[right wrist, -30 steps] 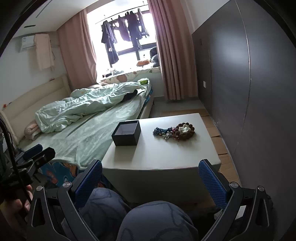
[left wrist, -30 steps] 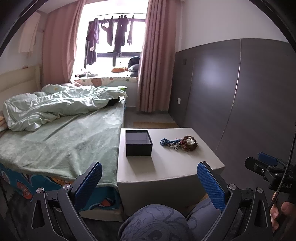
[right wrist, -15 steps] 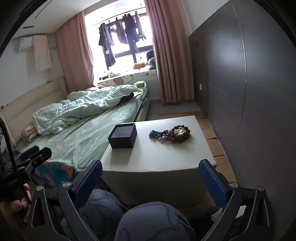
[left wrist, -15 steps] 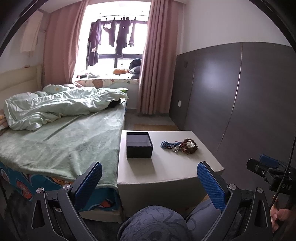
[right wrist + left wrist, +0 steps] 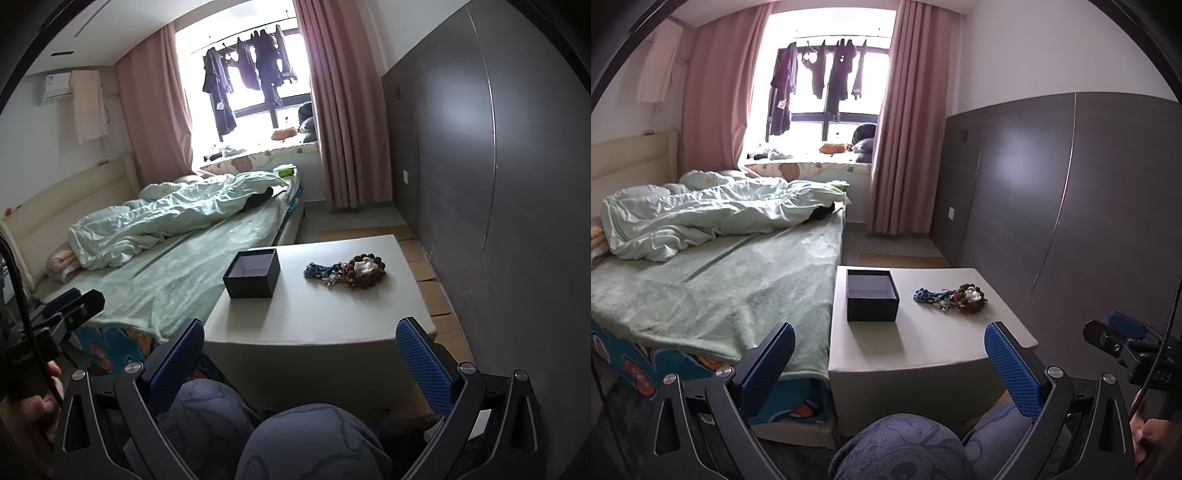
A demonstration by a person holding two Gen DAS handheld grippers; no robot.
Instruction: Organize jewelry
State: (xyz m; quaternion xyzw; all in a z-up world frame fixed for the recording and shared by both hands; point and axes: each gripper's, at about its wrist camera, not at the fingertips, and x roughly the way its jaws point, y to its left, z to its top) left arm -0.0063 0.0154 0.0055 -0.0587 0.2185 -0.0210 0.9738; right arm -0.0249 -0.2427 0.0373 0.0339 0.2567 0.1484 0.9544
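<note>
A pile of jewelry (image 5: 953,296), with brown beads, a blue beaded piece and a white piece, lies on a low white table (image 5: 923,343). It also shows in the right wrist view (image 5: 347,272). An open dark box (image 5: 872,300) stands left of the pile, empty inside; the right wrist view shows the box (image 5: 253,273) too. My left gripper (image 5: 888,363) is open and empty, held back from the table's near edge. My right gripper (image 5: 301,360) is open and empty, also short of the table.
A bed (image 5: 713,280) with a green blanket touches the table's left side. A dark panelled wall (image 5: 1071,206) runs along the right. The person's knees (image 5: 280,435) sit below both grippers. Each gripper shows at the edge of the other's view.
Both views have tilted slightly so the table sits a little lower in frame. Box and jewelry have not moved. Both grippers stay open.
</note>
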